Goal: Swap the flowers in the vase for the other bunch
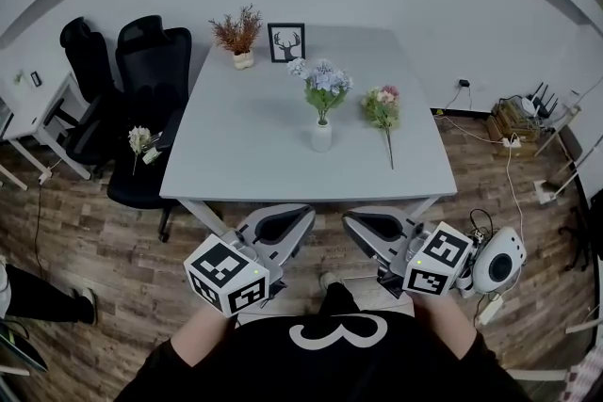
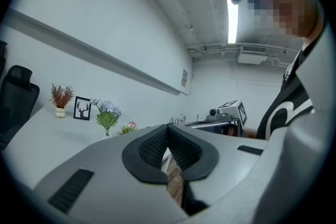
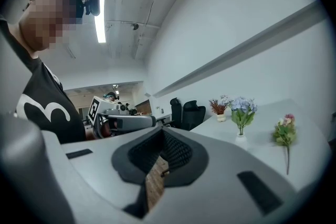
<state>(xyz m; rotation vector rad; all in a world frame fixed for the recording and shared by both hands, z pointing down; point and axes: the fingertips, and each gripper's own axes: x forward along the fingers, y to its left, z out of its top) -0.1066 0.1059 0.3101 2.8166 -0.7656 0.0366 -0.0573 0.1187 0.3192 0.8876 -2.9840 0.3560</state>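
Closest in, a person holds the left gripper (image 1: 281,226) and the right gripper (image 1: 375,226) side by side, just short of the white table (image 1: 254,165). Both pairs of jaws are pressed together with nothing between them. Past them, mid-table, a small white vase (image 1: 321,136) stands upright holding blue flowers (image 1: 326,80). Near it, on the right gripper's side, a pink bunch (image 1: 382,104) lies flat on the tabletop. At the far edge stand a framed deer picture (image 1: 285,42) and a pot of dried stems (image 1: 239,35).

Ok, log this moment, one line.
task: unstarted | left gripper: shut, empty | right gripper: shut, empty | vase: blue flowers | pink bunch: on table
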